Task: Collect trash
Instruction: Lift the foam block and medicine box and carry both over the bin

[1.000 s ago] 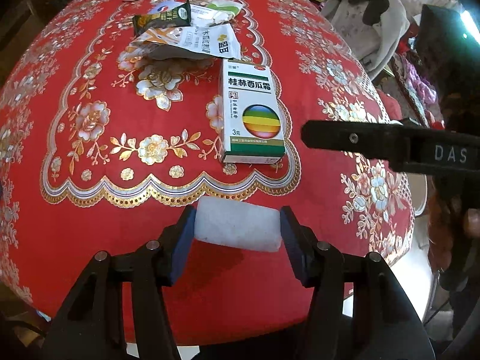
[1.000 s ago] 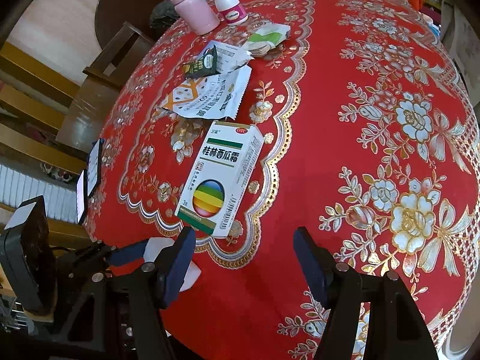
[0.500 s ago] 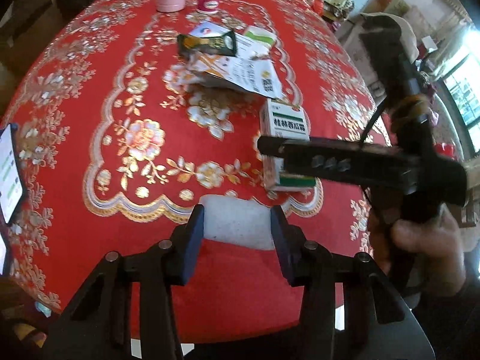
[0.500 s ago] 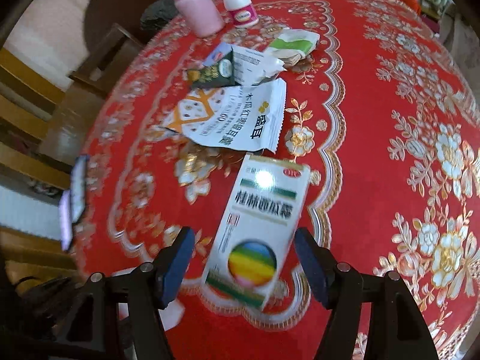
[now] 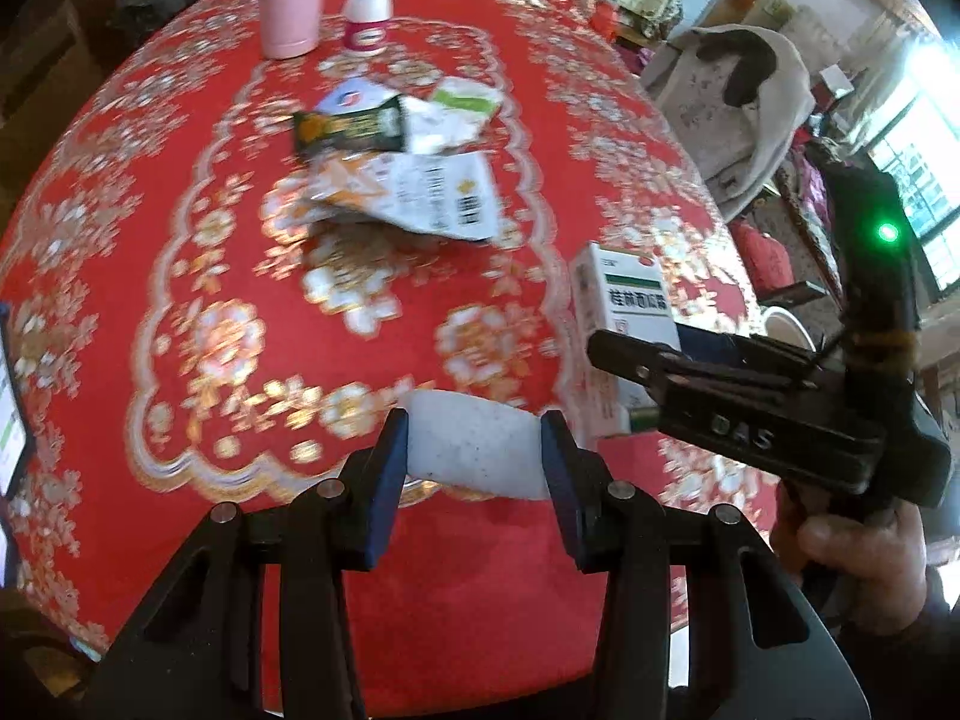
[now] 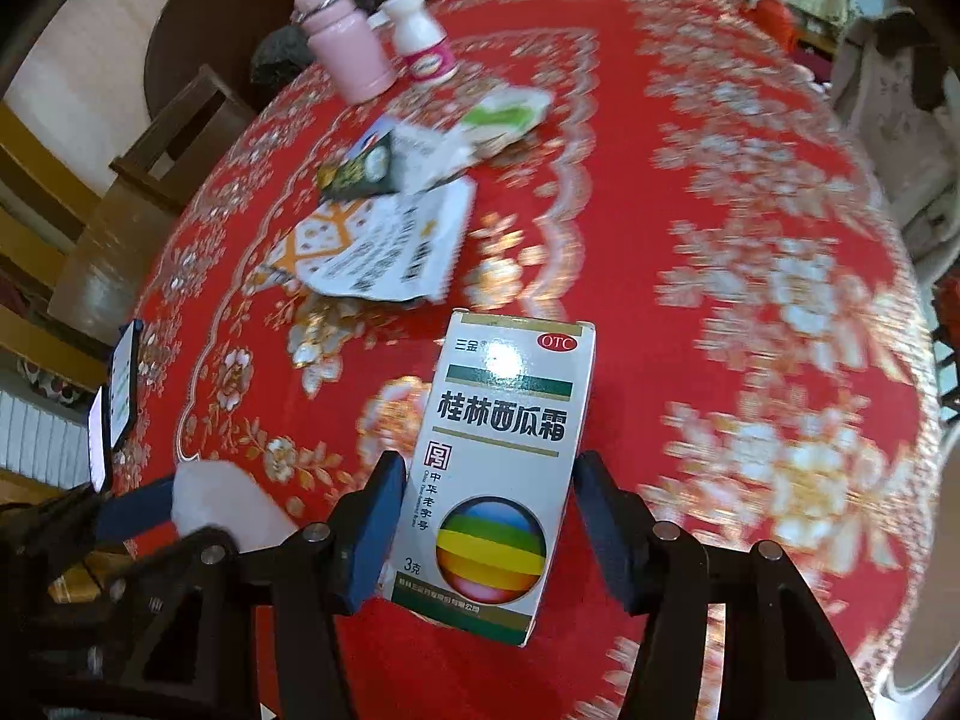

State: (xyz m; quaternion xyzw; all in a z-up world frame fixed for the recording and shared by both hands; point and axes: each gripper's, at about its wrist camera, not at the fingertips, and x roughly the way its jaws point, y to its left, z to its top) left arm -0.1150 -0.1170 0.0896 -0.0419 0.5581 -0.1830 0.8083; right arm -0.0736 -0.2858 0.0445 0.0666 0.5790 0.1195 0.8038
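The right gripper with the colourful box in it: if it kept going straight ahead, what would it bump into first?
Probably the red tablecloth. The right gripper tilts down toward it, its jaws just closed on the medicine box. The torn wrappers lie further off to the left, though depth is hard to judge.

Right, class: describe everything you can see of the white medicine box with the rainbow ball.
The medicine box is a glossy white cardboard carton with a green band, bold dark Chinese lettering, a red OTC oval and a striped rainbow ball near its bottom. It looks closed and undamaged. It sits between the right tongs, which have just been closing on its long sides, printed face to the camera, above the red tablecloth. Its underside is hidden.
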